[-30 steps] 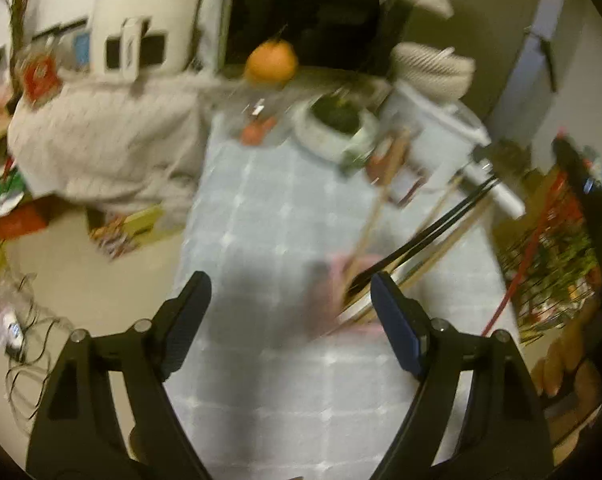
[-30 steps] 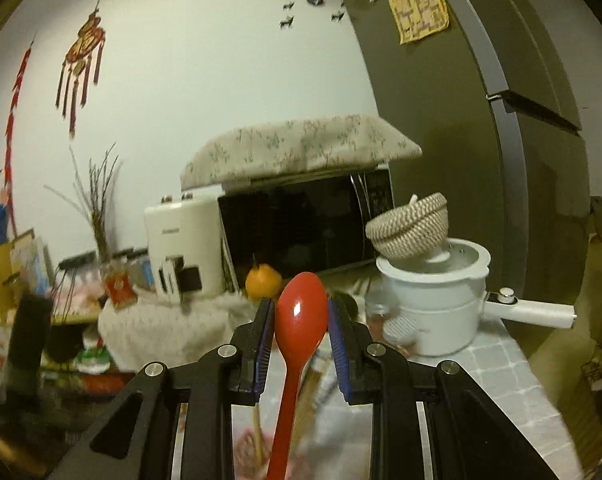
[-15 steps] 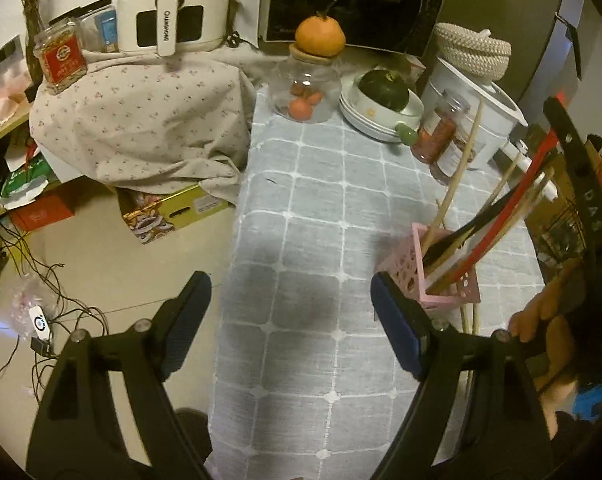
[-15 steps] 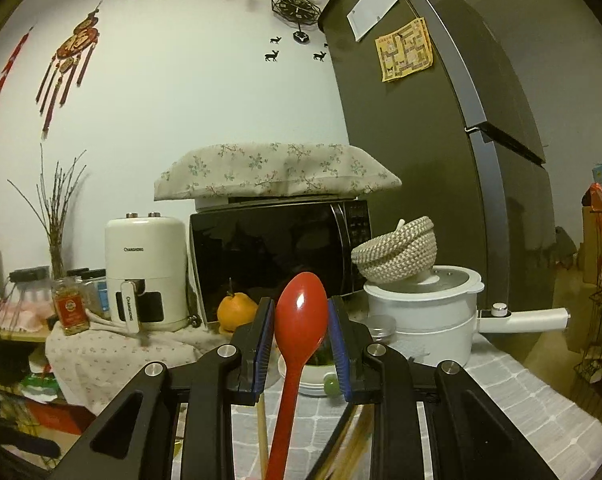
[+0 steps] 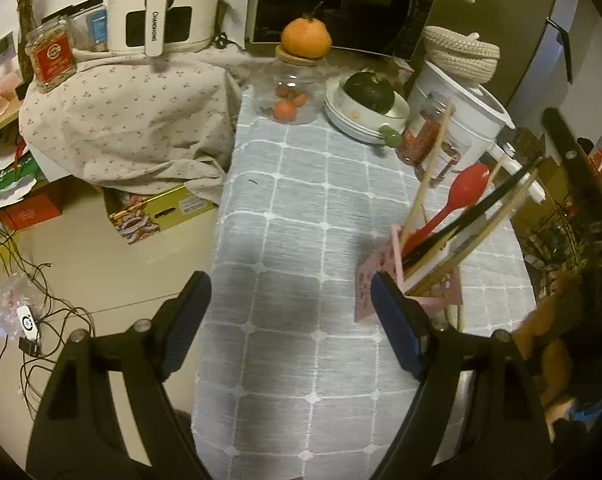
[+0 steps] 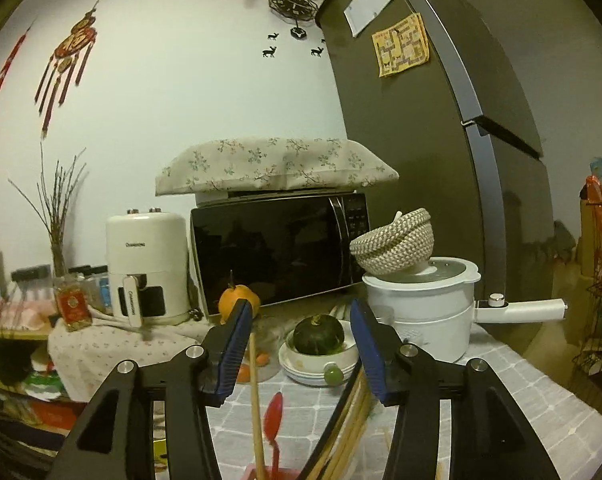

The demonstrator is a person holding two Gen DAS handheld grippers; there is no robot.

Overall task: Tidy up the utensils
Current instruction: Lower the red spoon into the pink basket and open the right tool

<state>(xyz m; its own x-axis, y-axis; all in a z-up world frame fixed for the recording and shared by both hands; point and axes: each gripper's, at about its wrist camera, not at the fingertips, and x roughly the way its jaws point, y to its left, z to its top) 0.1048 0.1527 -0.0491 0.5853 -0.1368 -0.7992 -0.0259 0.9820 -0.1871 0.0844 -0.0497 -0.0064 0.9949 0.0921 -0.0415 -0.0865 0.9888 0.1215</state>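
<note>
Your right gripper (image 6: 299, 344) has just been opening: jaws now stand apart with nothing between the pads. The red spoon (image 5: 447, 206) is out of them and stands in the pink holder (image 5: 385, 268), bowl end up, leaning toward the white pot (image 5: 461, 116). From the right wrist view the spoon (image 6: 274, 414) sits below the open jaws, clear of both pads.

Also in the holder: a light wooden chopstick (image 5: 429, 168) leaning toward the jars, a black utensil (image 5: 481, 204) and more wooden sticks (image 5: 497, 220) fanned out to the right. The holder sits near the right edge of the grey checked tablecloth (image 5: 301, 220).

Your left gripper (image 5: 291, 324) is wide apart, empty, pointing down at the bare cloth. Its right finger (image 5: 395, 328) overlaps the holder's near corner in the picture; can't tell if it touches.

Back of the table: glass jar (image 5: 291, 88) with an orange (image 5: 307, 38) on its lid, stacked bowls (image 5: 365, 120) with a dark green squash (image 5: 369, 90), a woven basket (image 6: 393, 240) on the pot lid. Behind them a microwave (image 6: 277, 252) and a white air fryer (image 6: 145, 264).
</note>
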